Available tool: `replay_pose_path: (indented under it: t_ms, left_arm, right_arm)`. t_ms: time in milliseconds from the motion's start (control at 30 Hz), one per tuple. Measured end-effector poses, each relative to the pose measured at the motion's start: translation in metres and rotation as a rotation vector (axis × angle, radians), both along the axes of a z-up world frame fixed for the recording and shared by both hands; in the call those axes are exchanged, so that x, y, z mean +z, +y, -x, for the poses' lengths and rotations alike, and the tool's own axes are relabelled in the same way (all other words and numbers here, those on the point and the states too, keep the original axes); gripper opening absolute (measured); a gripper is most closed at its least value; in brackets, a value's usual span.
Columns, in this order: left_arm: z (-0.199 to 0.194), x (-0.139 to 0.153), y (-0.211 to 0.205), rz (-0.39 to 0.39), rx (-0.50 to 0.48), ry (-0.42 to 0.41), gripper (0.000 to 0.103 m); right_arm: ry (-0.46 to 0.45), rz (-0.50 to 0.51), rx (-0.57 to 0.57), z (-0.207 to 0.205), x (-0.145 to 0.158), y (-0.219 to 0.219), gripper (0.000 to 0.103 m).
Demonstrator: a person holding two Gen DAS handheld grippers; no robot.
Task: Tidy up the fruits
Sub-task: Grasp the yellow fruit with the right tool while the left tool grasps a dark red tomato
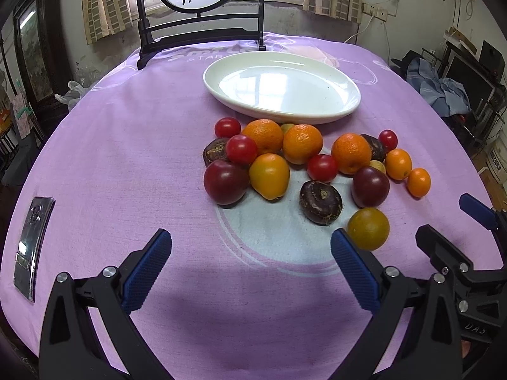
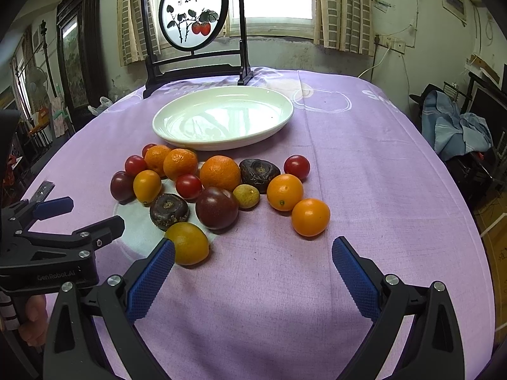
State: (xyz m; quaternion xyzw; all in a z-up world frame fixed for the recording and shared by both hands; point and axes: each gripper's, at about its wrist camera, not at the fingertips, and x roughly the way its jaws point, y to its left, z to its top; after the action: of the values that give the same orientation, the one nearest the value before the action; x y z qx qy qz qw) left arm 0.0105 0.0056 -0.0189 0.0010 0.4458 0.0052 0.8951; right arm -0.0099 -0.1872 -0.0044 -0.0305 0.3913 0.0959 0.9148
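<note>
Now both my left fingers [image 1: 161, 247] and right fingers [image 2: 345, 253] are spread, empty; fruits [image 2: 218, 190] ahead, white plate [image 2: 177, 117] beyond them

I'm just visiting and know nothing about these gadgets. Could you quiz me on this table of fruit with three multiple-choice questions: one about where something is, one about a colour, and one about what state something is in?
1. Where does the white plate sit relative to the fruit pile?
A. Behind it, toward the window
B. In front of it, next to the grippers
C. Under it

2. What colour is the tablecloth?
A. Green
B. Purple
C. White

3. What state is the right gripper in?
A. Shut on an orange
B. Shut on nothing
C. Open, holding nothing

Answers:
1. A, the plate lies beyond the fruit, before the round painted screen.
2. B, purple cloth covers the whole table.
3. C, its blue pads stand wide apart with only bare cloth between them; the left gripper looks the same.
</note>
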Motion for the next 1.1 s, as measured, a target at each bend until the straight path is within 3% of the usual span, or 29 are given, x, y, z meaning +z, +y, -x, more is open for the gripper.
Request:
replay_pose_path:
  t_ms: [233,600,667,733,767,833,900,1100]
  left_arm:
    - [-0.005,-0.006,0.028,0.006,0.037,0.003,0.099]
    - [-0.022,-0.019,0.063,0.026,0.038,0.029,0.099]
    - [-0.026,-0.023,0.069,0.036,0.051,0.048,0.099]
    - [-0.032,-0.028,0.074,0.049,0.059,0.071,0.099]
    - [-0.034,-0.030,0.075,0.059,0.058,0.084,0.099]
    - [-0.037,-0.034,0.077,0.080,0.052,0.105,0.099]
    - [-0.041,-0.036,0.076,0.093,0.043,0.123,0.099]
    - [-0.060,-0.037,0.064,0.070,0.000,0.134,0.099]
  right_arm:
    - [0.046,0.047,0.018,-0.003,-0.012,0.008,0.099]
    - [0.154,0.120,0.162,-0.023,-0.034,0.054,0.099]
    - [0.152,0.148,0.170,-0.027,-0.036,0.062,0.093]
    - [0.168,0.136,0.199,-0.029,-0.037,0.067,0.074]
    - [0.173,0.118,0.210,-0.030,-0.036,0.067,0.071]
    - [0.183,0.091,0.236,-0.029,-0.035,0.068,0.053]
    - [0.171,0.090,0.248,-0.026,-0.033,0.069,0.042]
    - [0.169,0.017,0.251,-0.018,-0.029,0.053,0.042]
